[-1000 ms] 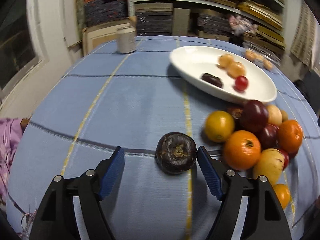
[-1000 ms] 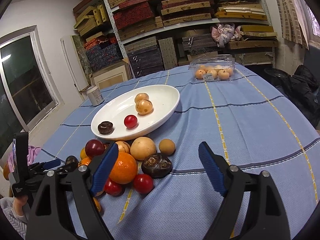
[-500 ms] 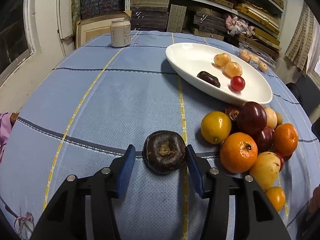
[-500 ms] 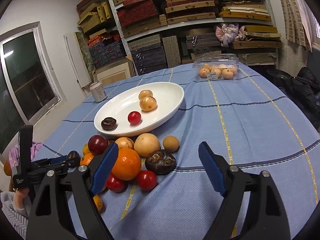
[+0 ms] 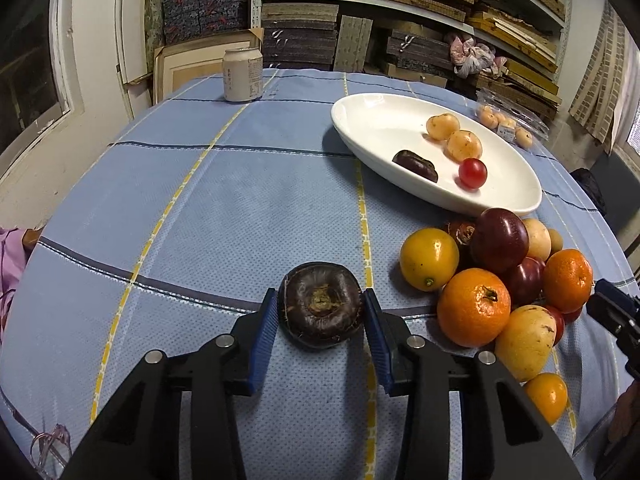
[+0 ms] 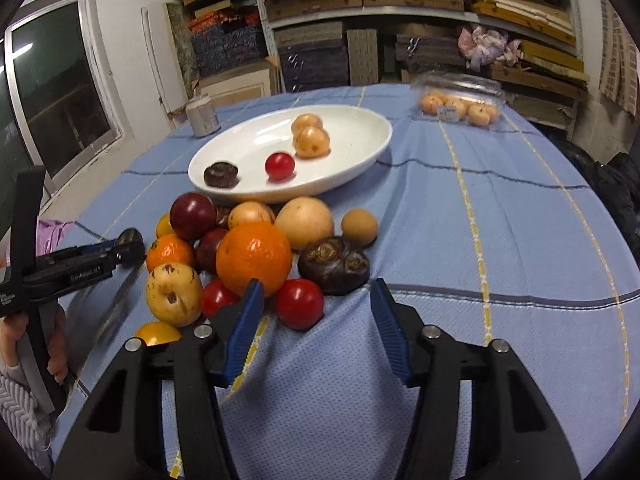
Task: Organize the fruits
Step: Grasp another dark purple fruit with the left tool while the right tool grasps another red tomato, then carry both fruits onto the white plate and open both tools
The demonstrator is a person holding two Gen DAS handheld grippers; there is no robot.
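Note:
A dark brown round fruit lies on the blue cloth, apart from the pile. My left gripper is closing, and both blue pads touch the fruit's sides. A pile of fruit with oranges, yellow, red and dark ones sits in front of the white oval plate. The plate holds two tan fruits, a red tomato and a dark fruit. My right gripper points down at the pile's near side, its jaws closing. A red cherry tomato sits between them near the left pad, untouched.
A white can stands at the table's far left. A clear plastic box of small oranges sits at the far right. Stacked shelves fill the wall behind. A person's hand holds the left gripper's handle at the table's left edge.
The left jaws closed in from wide apart until they touch the dark fruit. The right gripper dropped closer to the pile and its jaws narrowed around the red tomato.

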